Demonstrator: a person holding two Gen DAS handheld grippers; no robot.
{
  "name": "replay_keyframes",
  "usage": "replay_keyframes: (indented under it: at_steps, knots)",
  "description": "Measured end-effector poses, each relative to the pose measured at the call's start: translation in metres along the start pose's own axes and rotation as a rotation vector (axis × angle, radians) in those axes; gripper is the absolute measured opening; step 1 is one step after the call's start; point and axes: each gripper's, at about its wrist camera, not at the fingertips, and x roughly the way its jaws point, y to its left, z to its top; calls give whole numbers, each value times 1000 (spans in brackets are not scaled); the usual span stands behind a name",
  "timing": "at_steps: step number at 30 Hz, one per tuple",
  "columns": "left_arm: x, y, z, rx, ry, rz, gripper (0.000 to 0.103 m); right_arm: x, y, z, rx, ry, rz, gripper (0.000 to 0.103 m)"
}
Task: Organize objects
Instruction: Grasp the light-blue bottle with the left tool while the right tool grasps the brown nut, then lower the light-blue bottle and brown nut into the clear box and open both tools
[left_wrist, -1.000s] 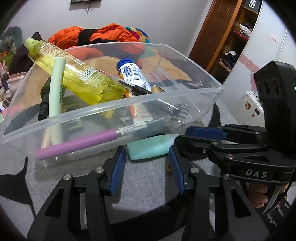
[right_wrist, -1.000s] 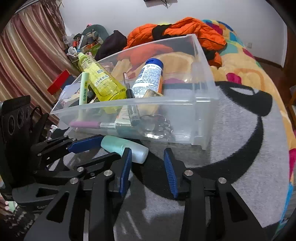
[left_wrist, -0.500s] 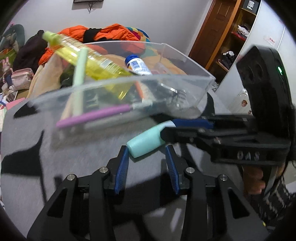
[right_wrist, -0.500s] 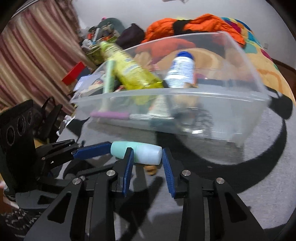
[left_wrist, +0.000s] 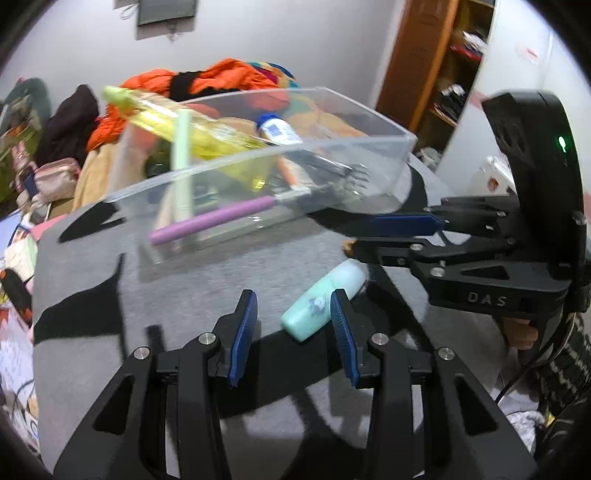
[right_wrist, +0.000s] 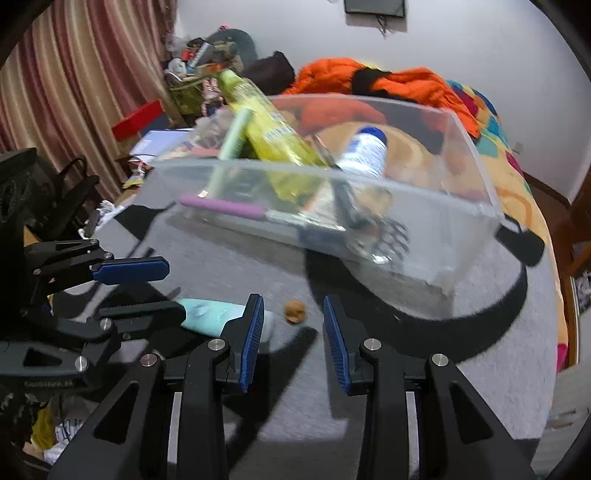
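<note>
A clear plastic bin (left_wrist: 369, 173) sits on the grey blanket and holds a yellow bottle (left_wrist: 207, 133), a white bottle with a blue cap (left_wrist: 277, 129), a purple-handled tool (left_wrist: 214, 221) and a pale green tube (left_wrist: 183, 162). A mint-green bottle (left_wrist: 325, 299) lies on the blanket in front of the bin, against my left gripper's right finger. My left gripper (left_wrist: 293, 332) is open around the bottle's near end. My right gripper (right_wrist: 291, 336) is open and empty, with the mint bottle (right_wrist: 214, 314) just left of its left finger.
A small brown nut-like ball (right_wrist: 294, 311) lies on the blanket between my right gripper's fingers. An orange jacket (right_wrist: 388, 81) lies behind the bin. Clutter (right_wrist: 192, 66) is piled at the far left by the curtain. A wooden shelf (left_wrist: 443, 66) stands at the right.
Both grippers pulled back from the bin. The mint bottle, lifted half a second ago, now lies on the blanket. My left gripper's jaws have widened.
</note>
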Motion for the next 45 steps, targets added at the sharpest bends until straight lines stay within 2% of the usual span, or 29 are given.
replay_keyframes:
  at_steps: [6, 8, 10, 14, 18, 22, 34, 45]
  knots:
    - [22, -12, 4, 51, 49, -32, 42, 10, -1, 1, -4, 9, 5, 31]
    - [24, -15, 5, 65, 52, -34, 42, 11, -1, 3, -13, 7, 5, 25]
    - [27, -17, 5, 74, 54, -37, 42, 14, 1, 3, -29, 15, -1, 12]
    - [32, -24, 5, 100, 49, -1, 40, 15, -1, -1, -33, 18, -17, 12]
    - [32, -23, 5, 96, 29, 31, 24, 7, -9, -4, -11, -5, -60, 12]
    - [28, -16, 3, 53, 15, 43, 24, -10, -19, -5, 31, -41, -44, 12]
    - [-21, -11, 18, 3, -136, 109, 24, -50, -12, 10, 51, -167, -31, 12]
    - [-59, -8, 44, -37, -268, 130, 24, -77, -8, 33, 43, -267, -26, 12]
